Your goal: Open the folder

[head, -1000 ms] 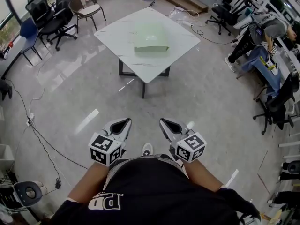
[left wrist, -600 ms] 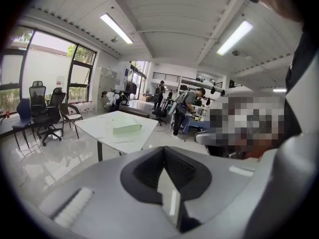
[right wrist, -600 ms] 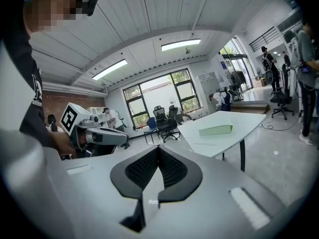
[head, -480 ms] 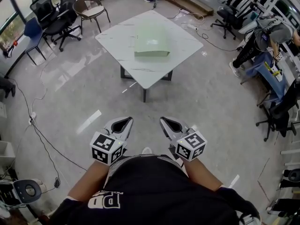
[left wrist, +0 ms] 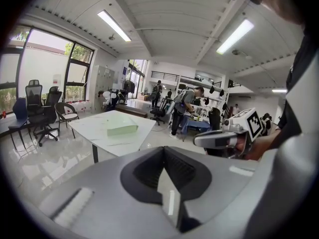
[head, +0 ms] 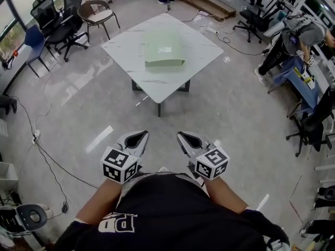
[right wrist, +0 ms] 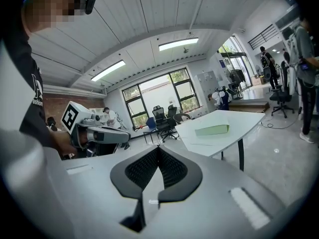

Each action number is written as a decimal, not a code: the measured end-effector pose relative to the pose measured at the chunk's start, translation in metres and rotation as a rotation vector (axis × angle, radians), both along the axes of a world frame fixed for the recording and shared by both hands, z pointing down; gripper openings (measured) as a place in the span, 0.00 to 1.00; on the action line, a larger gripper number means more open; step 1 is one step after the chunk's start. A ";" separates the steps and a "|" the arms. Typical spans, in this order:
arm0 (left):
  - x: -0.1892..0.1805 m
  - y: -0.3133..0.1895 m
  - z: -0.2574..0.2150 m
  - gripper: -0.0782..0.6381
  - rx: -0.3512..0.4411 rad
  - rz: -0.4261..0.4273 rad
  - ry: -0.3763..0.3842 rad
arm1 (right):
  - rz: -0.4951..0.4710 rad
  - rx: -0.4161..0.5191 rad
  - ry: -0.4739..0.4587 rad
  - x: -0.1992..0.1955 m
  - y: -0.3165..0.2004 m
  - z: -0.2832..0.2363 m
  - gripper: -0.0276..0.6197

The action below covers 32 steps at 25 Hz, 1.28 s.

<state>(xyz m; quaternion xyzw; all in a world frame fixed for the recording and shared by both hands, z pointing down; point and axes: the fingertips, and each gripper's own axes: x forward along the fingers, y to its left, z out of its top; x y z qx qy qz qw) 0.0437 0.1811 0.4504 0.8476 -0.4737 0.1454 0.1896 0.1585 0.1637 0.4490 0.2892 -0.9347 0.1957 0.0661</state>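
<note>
A pale green folder [head: 164,49] lies closed on a white square table [head: 196,54] well ahead of me; it also shows in the left gripper view [left wrist: 122,129] and the right gripper view [right wrist: 212,130]. My left gripper [head: 138,135] and right gripper [head: 183,136] are held close to my body over the floor, far short of the table. Both have their jaws shut with nothing between them.
Office chairs [head: 57,25] stand at the far left and more chairs [head: 250,15] at the far right. A person [head: 293,38] bends over a desk at the right. Cables [head: 36,140] run across the glossy floor at the left.
The table and folder have shifted a little in the head view as I move. Both grippers stay shut in the same place before my body.
</note>
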 end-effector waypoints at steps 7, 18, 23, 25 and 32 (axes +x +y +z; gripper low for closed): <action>0.011 0.000 -0.001 0.18 -0.002 0.014 -0.003 | -0.004 -0.029 0.006 0.005 0.001 0.006 0.04; 0.007 0.004 0.018 0.18 -0.045 0.000 0.018 | -0.020 -0.058 0.028 0.002 0.009 0.020 0.04; 0.014 -0.011 0.018 0.18 -0.046 0.030 0.019 | -0.006 -0.064 0.035 0.005 0.000 0.023 0.04; 0.015 -0.017 0.018 0.18 -0.047 0.038 0.020 | 0.000 -0.070 0.039 0.007 -0.003 0.025 0.04; 0.011 -0.038 0.020 0.18 -0.057 0.044 0.022 | 0.012 -0.087 0.045 0.005 -0.025 0.031 0.04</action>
